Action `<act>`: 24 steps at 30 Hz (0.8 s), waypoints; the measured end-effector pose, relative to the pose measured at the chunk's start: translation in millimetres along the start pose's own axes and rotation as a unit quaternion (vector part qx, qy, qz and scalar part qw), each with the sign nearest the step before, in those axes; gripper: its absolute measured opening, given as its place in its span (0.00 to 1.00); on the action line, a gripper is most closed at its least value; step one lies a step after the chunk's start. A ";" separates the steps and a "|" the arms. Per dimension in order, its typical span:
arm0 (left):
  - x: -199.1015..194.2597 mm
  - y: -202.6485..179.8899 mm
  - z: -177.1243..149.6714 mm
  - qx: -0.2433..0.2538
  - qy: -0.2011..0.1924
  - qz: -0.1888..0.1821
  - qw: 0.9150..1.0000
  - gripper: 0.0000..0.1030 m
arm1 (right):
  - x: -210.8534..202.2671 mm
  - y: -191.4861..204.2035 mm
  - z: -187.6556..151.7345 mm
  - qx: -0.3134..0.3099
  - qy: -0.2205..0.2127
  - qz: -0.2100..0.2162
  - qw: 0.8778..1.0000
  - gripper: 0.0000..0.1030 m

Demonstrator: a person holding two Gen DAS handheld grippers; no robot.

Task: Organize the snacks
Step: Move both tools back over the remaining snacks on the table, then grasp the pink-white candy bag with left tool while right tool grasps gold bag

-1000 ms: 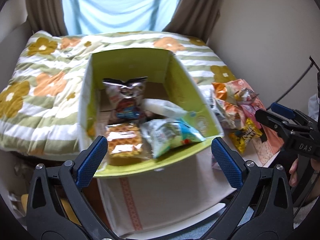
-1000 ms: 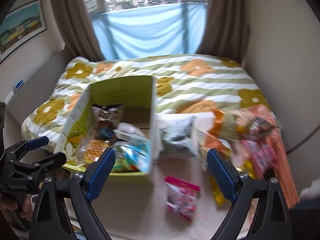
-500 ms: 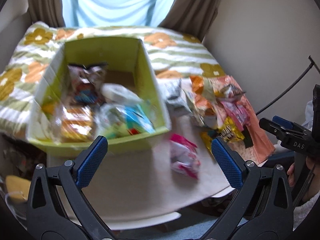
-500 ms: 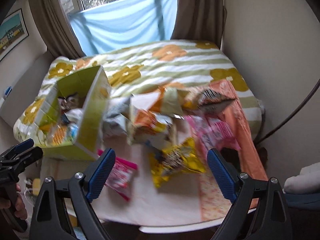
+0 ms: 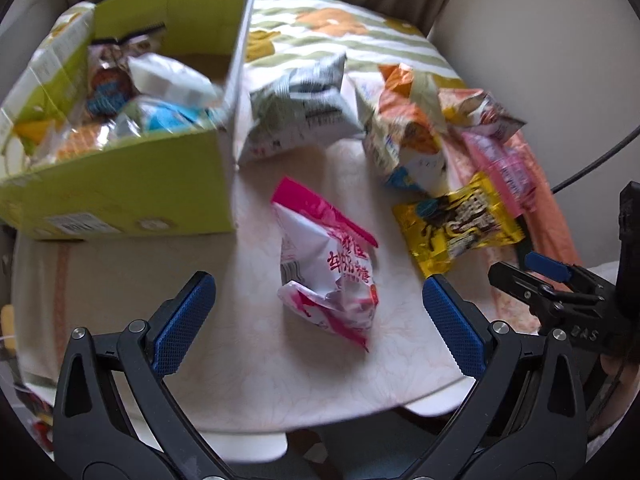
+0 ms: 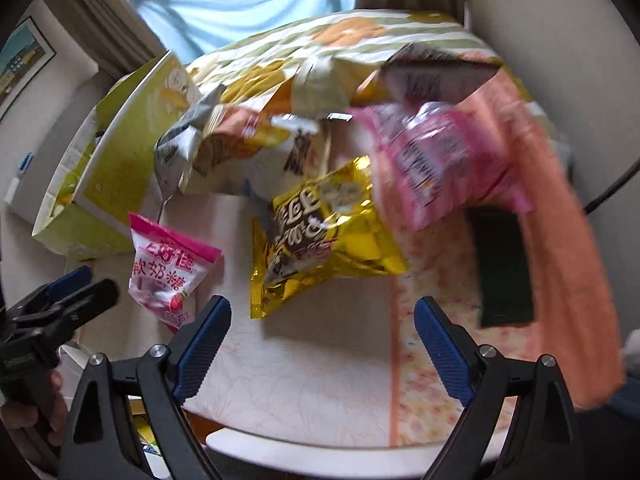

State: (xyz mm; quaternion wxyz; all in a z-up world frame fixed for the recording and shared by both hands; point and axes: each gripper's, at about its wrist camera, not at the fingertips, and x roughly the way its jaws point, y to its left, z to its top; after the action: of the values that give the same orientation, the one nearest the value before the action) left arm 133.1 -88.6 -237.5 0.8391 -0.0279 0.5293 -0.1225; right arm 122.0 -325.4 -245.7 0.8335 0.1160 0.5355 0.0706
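A lime-green cardboard box (image 5: pixel 132 184) holding several snack packs stands at the table's left. A pink-and-white candy bag (image 5: pixel 326 264) (image 6: pixel 168 264) lies on the table just ahead of my left gripper (image 5: pixel 318 320), which is open and empty above it. To its right lies a yellow snack bag (image 5: pixel 458 226) (image 6: pixel 324 232), straight in front of my right gripper (image 6: pixel 322 340), also open with nothing between its fingers. Behind lie a grey-white bag (image 5: pixel 300 108), an orange-white bag (image 5: pixel 404 132) and a pink bag (image 6: pixel 436 160).
A floral quilt (image 5: pixel 340 32) covers the surface beyond the table. An orange cloth (image 6: pixel 556 240) and a dark green pad (image 6: pixel 504 268) lie at the right. The table's near edge (image 5: pixel 320 420) curves just below the grippers. Curtains and a wall close off the back.
Both grippers have swung right and dropped toward the table. The box slid to the left of both views; the pink-and-white bag and the yellow bag now fill the foreground. Jaws stayed open.
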 end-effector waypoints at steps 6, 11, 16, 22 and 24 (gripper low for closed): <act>35.2 -5.1 -5.7 0.015 0.000 0.006 1.000 1.00 | 18.0 0.8 -1.3 -0.010 -0.029 0.024 0.999 0.89; 50.6 -9.4 -7.8 0.027 -0.008 0.007 1.000 0.93 | 33.2 0.4 5.6 -0.002 -0.024 0.034 0.999 0.89; 60.9 -13.9 -12.7 0.042 -0.009 0.008 0.999 0.85 | 40.8 0.5 8.3 0.005 -0.022 0.043 0.999 0.89; 66.0 -21.7 -19.3 0.067 -0.008 0.019 0.997 0.66 | 45.4 14.2 18.8 0.015 -0.038 0.039 0.998 0.88; 65.9 -22.3 -20.5 0.071 -0.011 0.018 0.997 0.65 | 52.3 16.4 23.7 0.021 -0.039 0.038 0.998 0.88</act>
State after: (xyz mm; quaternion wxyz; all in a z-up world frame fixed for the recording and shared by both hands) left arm 137.8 -124.0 -300.7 0.8469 0.0393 0.5103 -0.1443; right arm 165.5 -299.8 -277.7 0.8476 0.1565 0.4995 0.0868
